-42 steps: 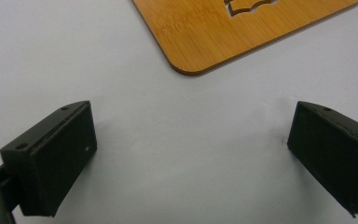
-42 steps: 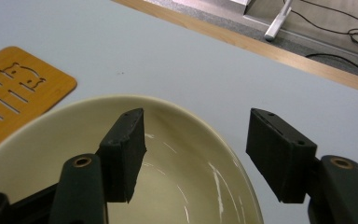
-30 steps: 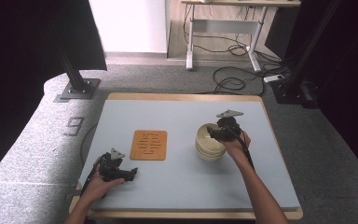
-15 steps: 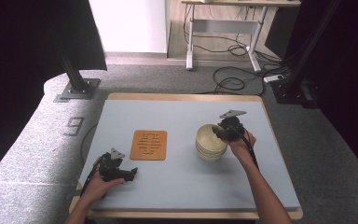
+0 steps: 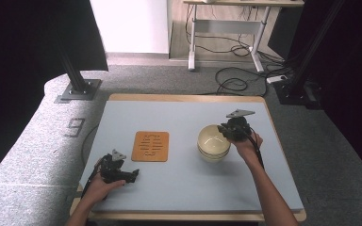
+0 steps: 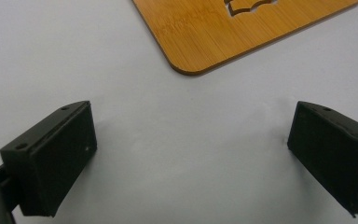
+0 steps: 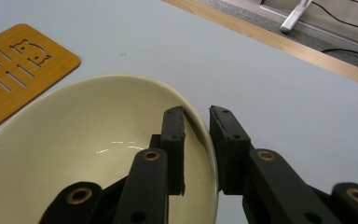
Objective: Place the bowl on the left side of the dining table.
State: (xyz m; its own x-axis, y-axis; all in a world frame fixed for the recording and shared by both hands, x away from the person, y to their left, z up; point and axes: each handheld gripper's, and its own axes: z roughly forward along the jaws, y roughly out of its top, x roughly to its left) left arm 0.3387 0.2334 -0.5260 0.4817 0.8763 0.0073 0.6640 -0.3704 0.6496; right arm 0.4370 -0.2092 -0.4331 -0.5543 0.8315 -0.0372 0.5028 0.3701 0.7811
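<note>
**Ana:** Right gripper view first: what are the jaws doing?

**Ben:** The right gripper has one jaw inside the cream bowl and one outside, with the rim between them. They have just been closing and now stand narrow, pinching the rim or on the point of it.

**Ana:** Where does the bowl sit?

**Ben:** From the high view, the bowl rests on the right half of the pale blue surface, well apart from the bamboo trivet to its left. It looks like more than one bowl nested together, though that is hard to confirm.

**Ana:** And the other hand?

**Ben:** The left gripper lies near the front left corner, jaws wide and empty over bare surface, with the trivet's corner just ahead of them.

**Ana:** How should this grip be done well?

**Ben:** Probably by seating the rim deep between the pads before lifting, squeezing firmly because glazed ware is slippery, then raising it straight and level. A one-sided pinch may let the bowl tip, and a nested bowl beneath could cling or drop.
</note>
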